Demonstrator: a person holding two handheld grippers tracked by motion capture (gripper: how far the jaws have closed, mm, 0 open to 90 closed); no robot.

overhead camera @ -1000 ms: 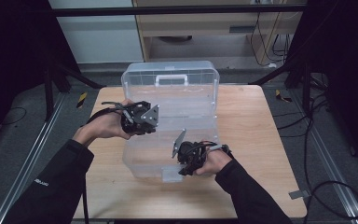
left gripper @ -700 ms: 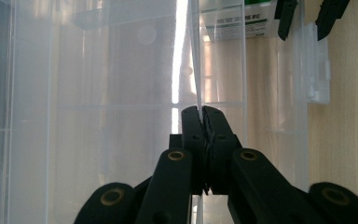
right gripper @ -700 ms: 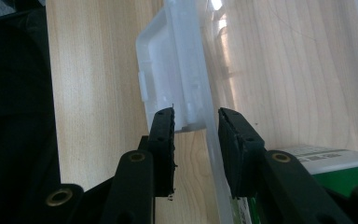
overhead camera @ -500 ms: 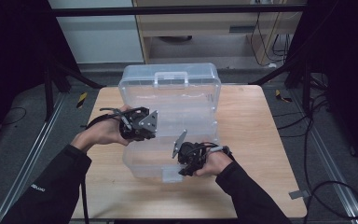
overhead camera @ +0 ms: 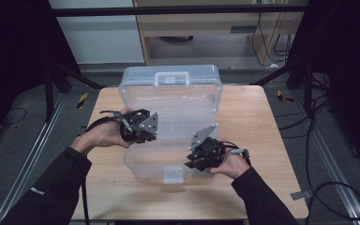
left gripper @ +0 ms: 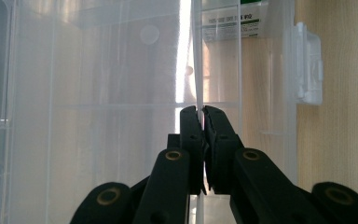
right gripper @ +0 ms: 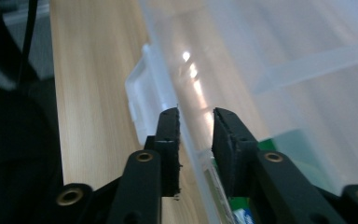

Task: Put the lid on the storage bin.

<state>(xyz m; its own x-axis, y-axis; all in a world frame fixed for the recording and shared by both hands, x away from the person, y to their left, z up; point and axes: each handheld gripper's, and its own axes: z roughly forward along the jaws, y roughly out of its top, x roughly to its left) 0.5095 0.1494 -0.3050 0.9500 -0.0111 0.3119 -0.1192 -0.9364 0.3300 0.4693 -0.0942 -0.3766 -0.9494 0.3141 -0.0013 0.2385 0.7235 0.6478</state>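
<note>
A clear plastic storage box (overhead camera: pixel 178 140) stands on the wooden table (overhead camera: pixel 262 122) with its lid (overhead camera: pixel 171 79) tipped up at the back. My left gripper (overhead camera: pixel 151 135) reaches in from the box's left side. In the left gripper view it (left gripper: pixel 201 112) is shut on a thin clear wall of the box (left gripper: pixel 98 93). My right gripper (overhead camera: pixel 193 163) is at the front right of the box. Its jaws (right gripper: pixel 196 116) have just been closing and straddle the box's front wall (right gripper: pixel 186 88), with a gap still showing between the pads.
A clear latch (overhead camera: pixel 172 175) sticks out from the box's front wall, also seen as the latch (left gripper: pixel 307 65) and the latch (right gripper: pixel 137 100). A label with a green patch (right gripper: pixel 298 154) lies inside. Dark floor, cables and a metal rail surround the table.
My right gripper has shifted a little to the right and upward along the front of the box. The left gripper has stayed where it was on the box.
</note>
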